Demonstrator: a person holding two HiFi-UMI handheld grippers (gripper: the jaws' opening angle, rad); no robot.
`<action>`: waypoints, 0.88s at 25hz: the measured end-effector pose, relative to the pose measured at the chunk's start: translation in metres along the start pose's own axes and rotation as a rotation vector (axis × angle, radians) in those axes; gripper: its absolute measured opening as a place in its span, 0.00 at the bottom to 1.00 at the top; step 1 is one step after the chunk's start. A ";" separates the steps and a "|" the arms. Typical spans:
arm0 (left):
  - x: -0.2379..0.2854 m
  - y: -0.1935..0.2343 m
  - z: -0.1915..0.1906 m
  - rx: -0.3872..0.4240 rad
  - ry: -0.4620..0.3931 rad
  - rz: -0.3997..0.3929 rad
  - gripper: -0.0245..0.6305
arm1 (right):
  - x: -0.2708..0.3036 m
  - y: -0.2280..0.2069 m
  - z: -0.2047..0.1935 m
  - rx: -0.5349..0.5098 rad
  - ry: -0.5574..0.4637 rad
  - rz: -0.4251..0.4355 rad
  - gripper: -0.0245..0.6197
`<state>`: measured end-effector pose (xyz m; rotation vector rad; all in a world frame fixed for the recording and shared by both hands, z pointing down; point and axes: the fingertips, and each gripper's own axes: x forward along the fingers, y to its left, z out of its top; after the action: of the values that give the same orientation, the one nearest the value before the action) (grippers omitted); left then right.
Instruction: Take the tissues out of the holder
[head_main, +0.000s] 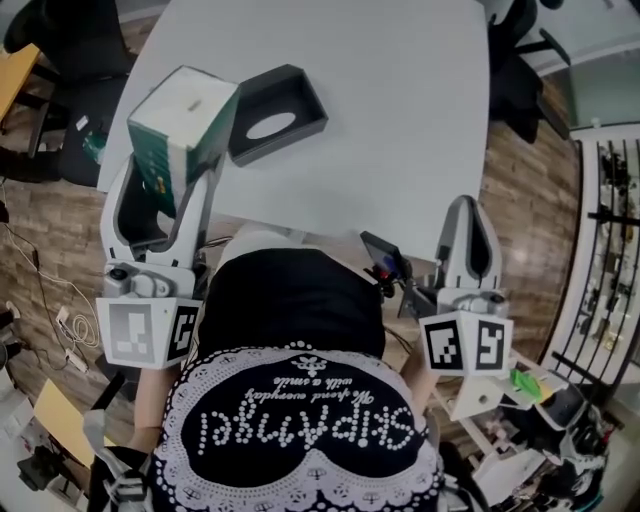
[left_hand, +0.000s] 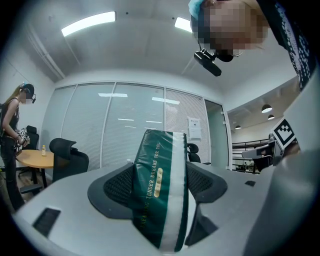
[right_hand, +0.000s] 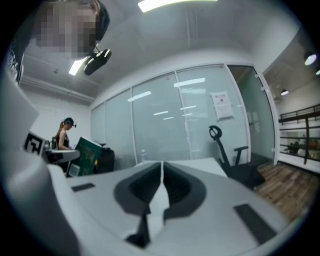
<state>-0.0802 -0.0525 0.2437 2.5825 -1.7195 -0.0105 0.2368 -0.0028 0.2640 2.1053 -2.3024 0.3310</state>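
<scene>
the white desk (head_main: 400, 120) fills the upper middle of the head view, with wooden floor (head_main: 530, 190) to its right. the person stands at the near edge in a black top with a lace-patterned hem (head_main: 300, 400). on the desk's left part lies the dark holder (head_main: 280, 112), its oval opening facing up, with no hand-held gripper on it.

the green tissue pack (head_main: 180, 125) is out of the holder and held up over the desk's near left corner. in the head view its right edge overlaps the holder's left side; whether the two touch cannot be told. the left hand-held gripper (head_main: 160, 185) has it clamped from both sides. in the left gripper view the pack (left_hand: 160, 195) stands on end between the two dark jaw pads, tilted slightly, showing a white stripe and gold lettering, and the left hand-held gripper (left_hand: 162, 185) presses on its faces.

the right hand-held gripper (head_main: 468, 210) hangs off the desk's near right edge, well apart from the holder. in the right gripper view this hand-held gripper (right_hand: 161, 175) is clenched, its jaws meeting in a thin line with nothing between them.

a second person (left_hand: 12, 130) stands at the far left of the left gripper view, near a black office chair (left_hand: 67, 155).
</scene>
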 end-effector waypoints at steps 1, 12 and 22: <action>-0.001 0.000 -0.001 -0.001 -0.001 0.001 0.57 | -0.001 -0.001 -0.001 0.003 0.002 -0.004 0.09; -0.002 -0.003 -0.007 0.011 0.052 -0.009 0.57 | -0.010 -0.009 -0.008 0.002 0.029 -0.037 0.09; -0.001 -0.002 -0.003 0.020 0.025 -0.016 0.57 | -0.010 -0.008 -0.010 0.012 0.029 -0.033 0.09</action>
<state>-0.0783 -0.0506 0.2464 2.5987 -1.6995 0.0388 0.2442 0.0079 0.2731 2.1259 -2.2532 0.3732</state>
